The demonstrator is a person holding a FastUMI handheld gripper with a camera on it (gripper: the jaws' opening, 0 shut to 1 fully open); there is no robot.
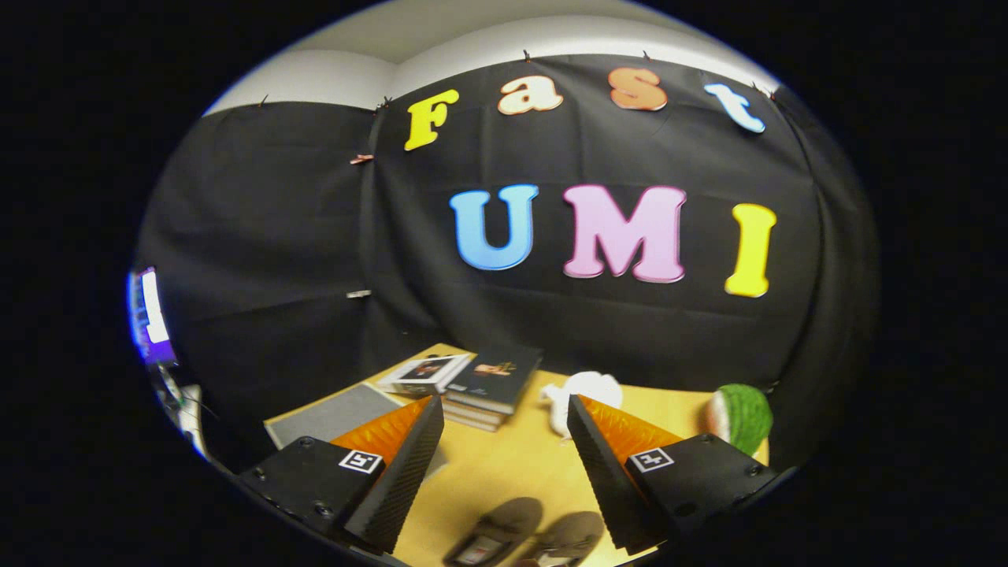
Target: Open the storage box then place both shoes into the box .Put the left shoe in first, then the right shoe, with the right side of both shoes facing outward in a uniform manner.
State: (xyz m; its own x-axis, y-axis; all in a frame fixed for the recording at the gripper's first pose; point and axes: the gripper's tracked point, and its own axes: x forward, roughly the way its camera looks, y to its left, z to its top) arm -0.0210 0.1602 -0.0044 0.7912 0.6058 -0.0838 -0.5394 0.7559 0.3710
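Note:
Two grey-brown shoes lie side by side on the wooden table [512,465], low between my fingers: one shoe [496,531] on the left and the other shoe [568,537] to its right, both partly cut off below. My gripper [504,413] hangs above them, open, with nothing between its fingers. The fingers point toward the back of the table.
A stack of dark books [492,382] and a white-covered book [424,375] lie at the back left. A grey flat pad [335,415] lies left of my left finger. A white object [587,392] and a green-and-white round object [740,417] sit at the back right.

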